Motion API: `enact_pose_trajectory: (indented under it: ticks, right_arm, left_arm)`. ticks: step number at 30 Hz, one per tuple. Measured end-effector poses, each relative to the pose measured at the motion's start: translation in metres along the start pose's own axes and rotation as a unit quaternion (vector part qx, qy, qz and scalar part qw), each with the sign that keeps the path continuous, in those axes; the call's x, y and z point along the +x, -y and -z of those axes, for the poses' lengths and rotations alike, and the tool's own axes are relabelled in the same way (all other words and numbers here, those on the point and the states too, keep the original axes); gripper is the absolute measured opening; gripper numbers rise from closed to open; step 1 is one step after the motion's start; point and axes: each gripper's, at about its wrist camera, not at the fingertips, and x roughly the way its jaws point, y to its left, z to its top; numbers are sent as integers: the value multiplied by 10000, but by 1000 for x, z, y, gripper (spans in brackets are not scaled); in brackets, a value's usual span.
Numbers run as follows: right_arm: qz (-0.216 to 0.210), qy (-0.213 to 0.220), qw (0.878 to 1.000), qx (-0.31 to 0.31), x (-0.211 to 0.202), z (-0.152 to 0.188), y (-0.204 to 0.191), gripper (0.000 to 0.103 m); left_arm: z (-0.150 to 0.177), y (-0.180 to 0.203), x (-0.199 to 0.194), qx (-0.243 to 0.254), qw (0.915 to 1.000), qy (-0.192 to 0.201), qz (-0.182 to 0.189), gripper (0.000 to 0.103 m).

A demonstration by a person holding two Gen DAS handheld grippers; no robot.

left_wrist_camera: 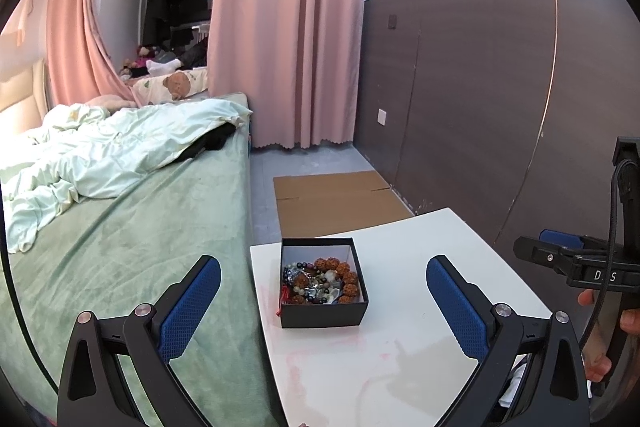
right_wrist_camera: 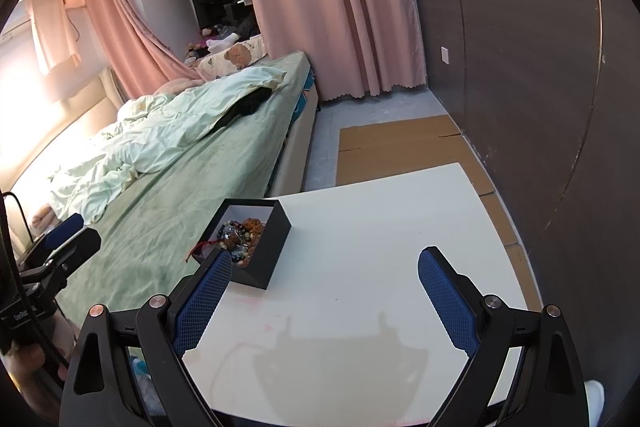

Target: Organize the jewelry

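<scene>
Small black square box [left_wrist_camera: 323, 313], lid off and white inside, sits upright near the left edge of the white table [left_wrist_camera: 400, 359], stuffed with a tangled heap of jewelry [left_wrist_camera: 320, 281]: knobbly brown bead bracelets, dark and pearly beads, with a red tassel [right_wrist_camera: 197, 250] hanging over its rim.

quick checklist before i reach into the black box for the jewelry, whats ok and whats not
1. Left gripper open, holding nothing: ok.
2. Right gripper open, holding nothing: ok.
3. Square black cardboard box lidless, contents reachable from above: ok.
4. Box seated fully on the white table: ok, though near the bed-side edge.
5. Beaded jewelry separable into single pieces: not ok, it lies in a tangled heap.
6. Red tassel cord hanging over the box wall, free of snags: cannot tell.
</scene>
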Motion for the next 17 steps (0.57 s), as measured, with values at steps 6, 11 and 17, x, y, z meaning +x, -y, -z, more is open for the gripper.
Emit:
enact_pose_trajectory:
  ticks: [6, 11, 17]
  right_arm:
    - [10, -27, 10000, -4, 1, 0, 1, 95]
    - [17, -59, 10000, -21, 2, 0, 3, 95]
    - [11, -120, 9999, -11, 4, -1, 6, 95]
  left_arm:
    - [0, -4, 4, -54, 10000, -28, -79, 103]
    - [2, -5, 6, 18, 9999, -27, -164, 103]
    - [2, -8, 7, -53, 9999, -62, -89, 103]
